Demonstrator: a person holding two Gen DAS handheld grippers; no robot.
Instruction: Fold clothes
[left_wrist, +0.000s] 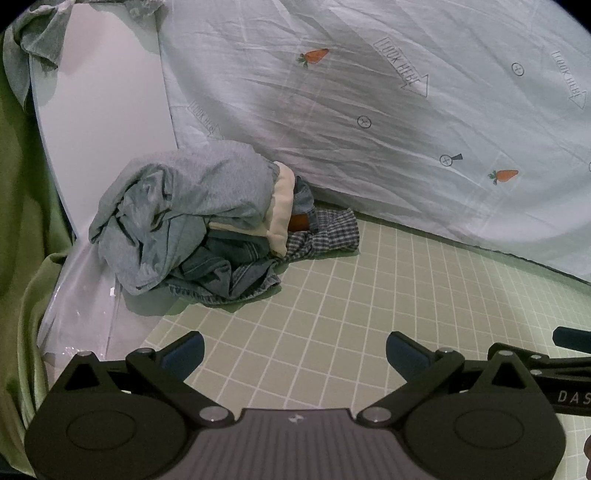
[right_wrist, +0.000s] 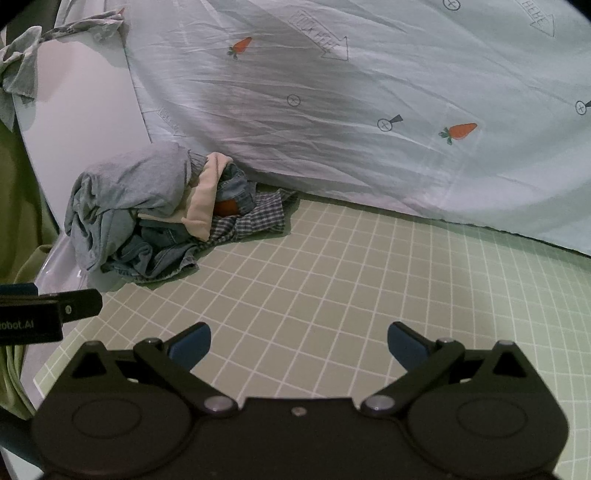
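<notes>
Our left gripper (left_wrist: 294, 349) hovers low over the green grid mat (left_wrist: 369, 295), its blue-padded fingers spread wide and holding nothing. Our right gripper (right_wrist: 298, 341) sits just beside it, likewise spread and empty. Ahead and to the left, well apart from both, a heap of clothes (left_wrist: 199, 221) lies crumpled at the mat's far corner, a grey garment (left_wrist: 177, 192) on top, against a carrot-printed sheet (left_wrist: 406, 110). We judge that folding has not begun; next we must reach forward and pull one garment free.
</notes>
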